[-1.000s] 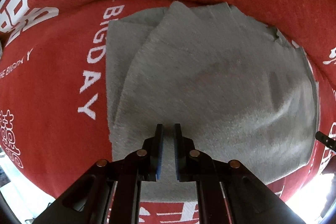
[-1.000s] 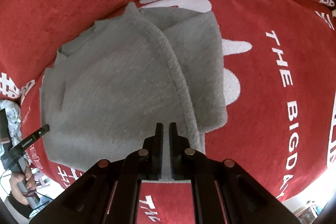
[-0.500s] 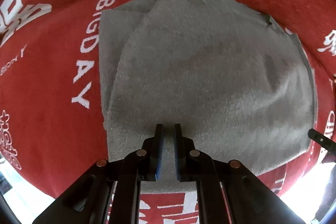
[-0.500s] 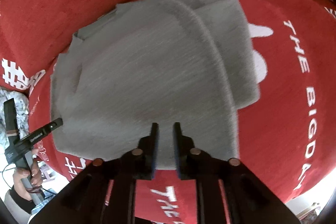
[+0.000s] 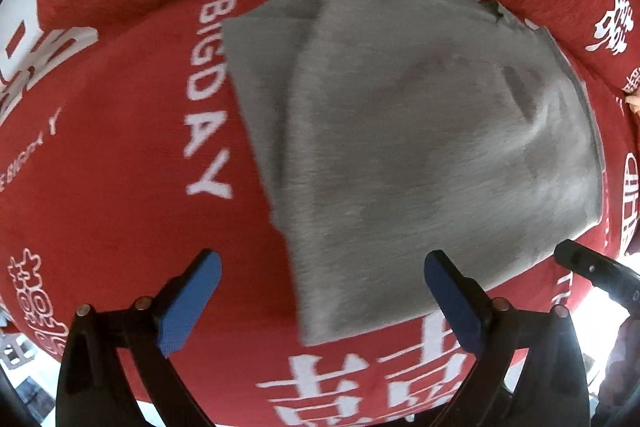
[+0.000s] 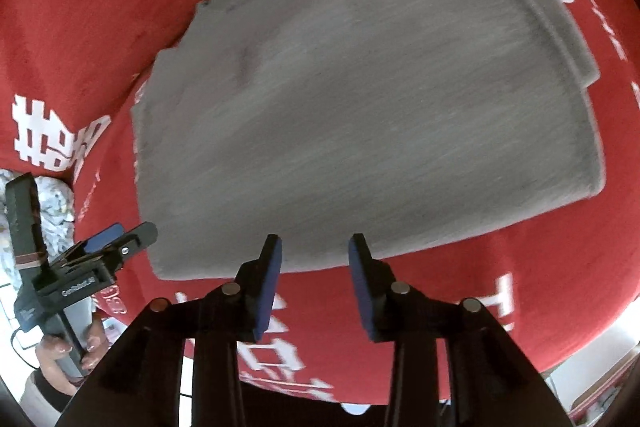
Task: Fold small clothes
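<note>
A folded grey garment (image 5: 420, 131) lies flat on a red cloth with white lettering (image 5: 120, 147); it also fills the right wrist view (image 6: 360, 115). My left gripper (image 5: 320, 291) is wide open and empty, just above the garment's near left corner. My right gripper (image 6: 314, 267) is open and empty at the garment's near edge. The left gripper shows in the right wrist view (image 6: 116, 239) at the garment's left corner. The tip of the right gripper shows at the right edge of the left wrist view (image 5: 592, 267).
The red cloth (image 6: 520, 267) covers the whole surface and drops off at the near edge. A patterned fabric (image 6: 56, 203) lies at the far left beyond the cloth. A hand (image 6: 68, 347) holds the left gripper's handle.
Both grippers were shut on the garment's near edge and have opened, the left one wide. Both have pulled back a little from the garment, which now lies flat.
</note>
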The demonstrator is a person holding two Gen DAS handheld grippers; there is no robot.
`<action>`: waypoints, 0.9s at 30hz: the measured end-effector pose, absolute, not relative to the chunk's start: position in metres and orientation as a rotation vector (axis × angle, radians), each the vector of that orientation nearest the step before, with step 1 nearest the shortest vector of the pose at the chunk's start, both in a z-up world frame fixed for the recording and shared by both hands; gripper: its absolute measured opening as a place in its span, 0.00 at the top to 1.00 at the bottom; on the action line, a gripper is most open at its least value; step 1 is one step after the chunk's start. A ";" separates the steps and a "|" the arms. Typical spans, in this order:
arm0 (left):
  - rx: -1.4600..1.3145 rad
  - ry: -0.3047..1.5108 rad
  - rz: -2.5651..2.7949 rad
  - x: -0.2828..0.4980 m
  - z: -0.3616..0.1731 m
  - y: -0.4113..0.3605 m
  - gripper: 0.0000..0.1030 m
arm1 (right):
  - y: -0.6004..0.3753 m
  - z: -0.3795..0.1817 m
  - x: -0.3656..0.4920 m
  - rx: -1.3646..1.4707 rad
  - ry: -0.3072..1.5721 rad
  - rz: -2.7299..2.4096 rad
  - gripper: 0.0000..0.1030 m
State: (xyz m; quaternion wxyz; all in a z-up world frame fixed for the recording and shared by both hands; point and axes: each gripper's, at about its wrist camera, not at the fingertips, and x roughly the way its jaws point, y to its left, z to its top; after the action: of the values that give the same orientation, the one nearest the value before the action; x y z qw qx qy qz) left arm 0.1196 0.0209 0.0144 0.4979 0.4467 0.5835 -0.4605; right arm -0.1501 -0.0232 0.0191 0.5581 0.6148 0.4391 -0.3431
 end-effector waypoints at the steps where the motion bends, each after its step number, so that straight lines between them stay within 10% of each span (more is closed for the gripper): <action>1: 1.078 1.414 -1.116 0.124 0.014 0.022 0.01 | -0.020 0.020 -0.144 1.457 1.027 -0.795 0.62; 27: 0.861 1.625 -1.145 0.219 -0.012 0.033 0.01 | 0.061 -0.037 -0.094 1.931 0.507 -0.597 0.57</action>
State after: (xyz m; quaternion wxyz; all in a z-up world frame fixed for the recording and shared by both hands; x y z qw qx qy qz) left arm 0.2189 0.0332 -0.0119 0.4685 0.3510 0.6629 -0.4668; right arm -0.0945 0.0611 -0.0367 0.5046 0.7999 0.2101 -0.2476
